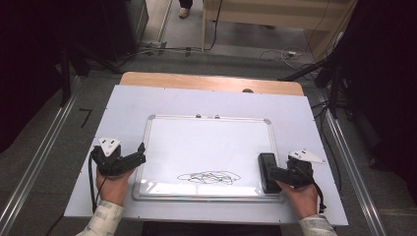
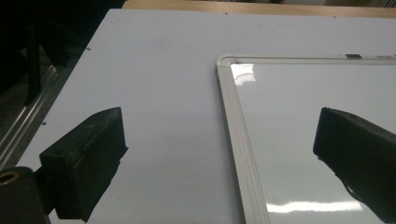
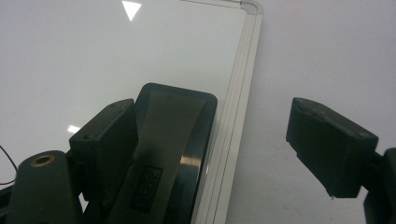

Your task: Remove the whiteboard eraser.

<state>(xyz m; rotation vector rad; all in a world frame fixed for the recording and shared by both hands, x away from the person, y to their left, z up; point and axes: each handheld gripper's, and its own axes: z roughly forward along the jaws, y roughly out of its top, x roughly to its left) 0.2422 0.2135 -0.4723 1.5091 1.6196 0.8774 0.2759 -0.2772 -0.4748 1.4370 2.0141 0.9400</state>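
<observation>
A rectangular whiteboard with a silver metal frame [image 1: 150, 129] lies flat in the middle of the white sheet covering the wooden table [image 1: 211, 82]. Near its near edge a tangle of black marker scribble [image 1: 209, 177] crosses the white surface. On the board's right side, just inside the frame, sits a black rectangular eraser block [image 1: 267, 172], lying lengthwise from near to far.

The right gripper [image 1: 281, 173] is at the board's near right corner, its jaws spread wide: in the right gripper view one jaw lies against the eraser's left side while the other stands well apart to the right, over the white sheet past the frame. The eraser is not pinched.

The left gripper [image 1: 140, 153] is at the board's left edge, jaws also spread, holding nothing. In the left gripper view one jaw hangs over the sheet and the other over the board, with the frame's left rail between them.
</observation>
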